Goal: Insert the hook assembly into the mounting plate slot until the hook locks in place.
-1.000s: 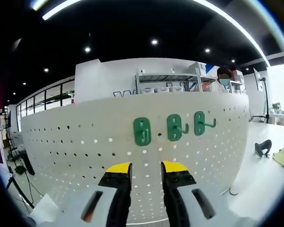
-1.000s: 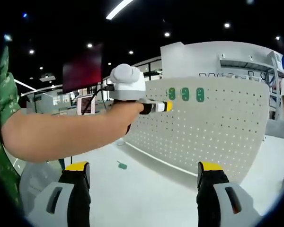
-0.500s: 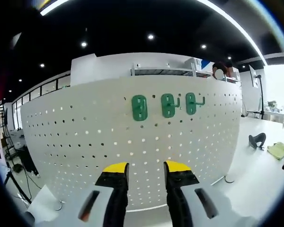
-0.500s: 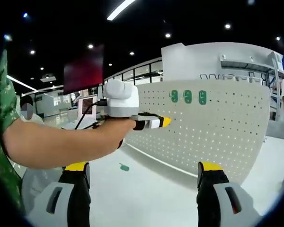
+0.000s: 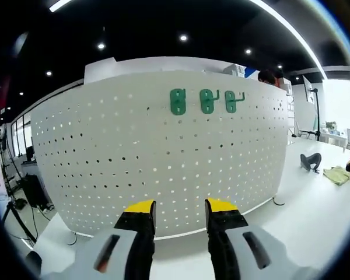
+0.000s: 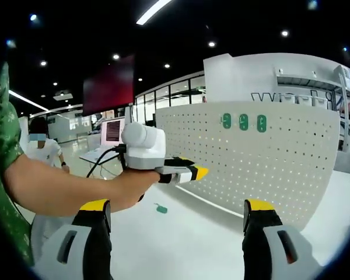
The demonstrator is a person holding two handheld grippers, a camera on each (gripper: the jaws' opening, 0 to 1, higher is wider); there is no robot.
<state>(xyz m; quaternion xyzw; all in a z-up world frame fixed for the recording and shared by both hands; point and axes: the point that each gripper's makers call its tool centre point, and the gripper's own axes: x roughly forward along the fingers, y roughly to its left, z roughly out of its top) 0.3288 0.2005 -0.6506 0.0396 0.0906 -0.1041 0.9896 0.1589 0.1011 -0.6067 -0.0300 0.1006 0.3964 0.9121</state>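
A white pegboard (image 5: 163,151) stands upright on the white table, with three green hook plates (image 5: 205,101) in a row near its top edge. Two of them show a hook sticking out. My left gripper (image 5: 181,206) points at the board's lower part, well below the hooks; its jaws stand a little apart with nothing between them. In the right gripper view the board (image 6: 268,157) and hooks (image 6: 243,121) sit at the right, and the left gripper (image 6: 195,172) reaches in on a person's arm. My right gripper (image 6: 177,205) is wide open and holds nothing. A small green piece (image 6: 161,209) lies on the table.
To the right of the board a black object (image 5: 310,161) and a yellow-green cloth (image 5: 338,175) lie on the table (image 5: 303,216). Shelving and a person stand behind the board. Another person (image 6: 41,146) is at the far left.
My left gripper has come down and drawn back from the board, so the hooks now sit higher in its view. In the right gripper view it has dropped and moved left.
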